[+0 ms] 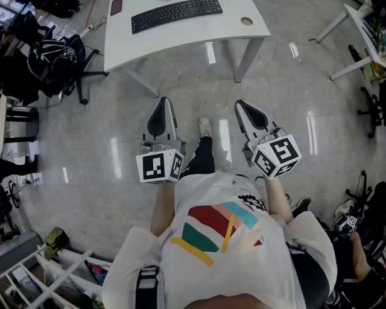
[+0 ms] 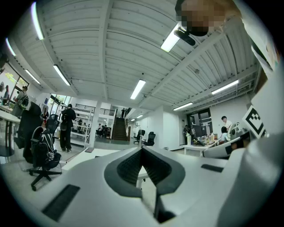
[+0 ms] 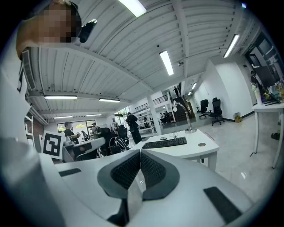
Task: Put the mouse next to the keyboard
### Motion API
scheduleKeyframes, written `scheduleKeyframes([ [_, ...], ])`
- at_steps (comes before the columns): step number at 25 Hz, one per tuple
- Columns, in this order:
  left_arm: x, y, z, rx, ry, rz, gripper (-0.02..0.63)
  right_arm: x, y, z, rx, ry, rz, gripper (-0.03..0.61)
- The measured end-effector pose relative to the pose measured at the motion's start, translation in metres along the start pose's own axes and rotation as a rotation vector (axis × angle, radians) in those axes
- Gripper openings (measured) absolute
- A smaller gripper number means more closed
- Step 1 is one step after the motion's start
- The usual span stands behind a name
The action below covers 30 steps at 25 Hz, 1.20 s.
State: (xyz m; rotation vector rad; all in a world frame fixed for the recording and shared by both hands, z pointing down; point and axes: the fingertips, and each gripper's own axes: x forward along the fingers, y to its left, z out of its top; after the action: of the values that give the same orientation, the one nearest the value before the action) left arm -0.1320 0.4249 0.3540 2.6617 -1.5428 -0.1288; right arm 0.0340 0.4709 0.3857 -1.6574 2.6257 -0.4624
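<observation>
The black keyboard (image 1: 177, 13) lies on a white desk (image 1: 241, 33) at the top of the head view. In the right gripper view the keyboard (image 3: 164, 142) shows ahead, with a small dark thing (image 3: 163, 138), perhaps the mouse, just beyond it. The head view does not show the mouse. Both grippers hang over the floor in front of the desk, well short of it. My left gripper (image 1: 163, 99) is shut and empty, its jaws (image 2: 142, 150) meeting at the tips. My right gripper (image 1: 239, 103) is also shut with nothing in it (image 3: 140, 151).
A dark flat phone (image 1: 116, 6) lies left of the keyboard, and a round cable hole (image 1: 246, 21) sits at the desk's right end. A desk lamp (image 3: 186, 119) stands on the desk. An office chair with a backpack (image 1: 60, 57) stands left; white table legs (image 1: 356, 42) are at right.
</observation>
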Motion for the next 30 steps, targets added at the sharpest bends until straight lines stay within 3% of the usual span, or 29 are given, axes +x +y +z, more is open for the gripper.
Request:
scheduleKeyframes([
  [10, 0.194, 0.110, 0.017, -0.012, 0.016, -0.018, 0.043, 0.197, -0.082, 0.083, -0.067, 0.019, -0.025, 0.011],
  [14, 0.255, 0.143, 0.012, -0.044, 0.032, -0.003, 0.043, 0.242, -0.120, 0.113, -0.066, -0.036, -0.112, 0.011],
  [16, 0.272, 0.154, 0.009, -0.074, 0.037, 0.009, 0.043, 0.256, -0.131, 0.112, -0.070, -0.010, -0.123, 0.011],
  [20, 0.311, 0.166, 0.008, -0.093, 0.027, 0.027, 0.043, 0.291, -0.160, 0.118, -0.081, 0.036, -0.098, 0.011],
  [25, 0.363, 0.189, 0.015, -0.069, -0.005, 0.083, 0.043, 0.355, -0.197, 0.143, -0.117, 0.006, -0.038, 0.011],
  [30, 0.427, 0.206, 0.004, -0.048, 0.055, 0.150, 0.043, 0.417, -0.235, 0.163, -0.109, 0.031, 0.054, 0.011],
])
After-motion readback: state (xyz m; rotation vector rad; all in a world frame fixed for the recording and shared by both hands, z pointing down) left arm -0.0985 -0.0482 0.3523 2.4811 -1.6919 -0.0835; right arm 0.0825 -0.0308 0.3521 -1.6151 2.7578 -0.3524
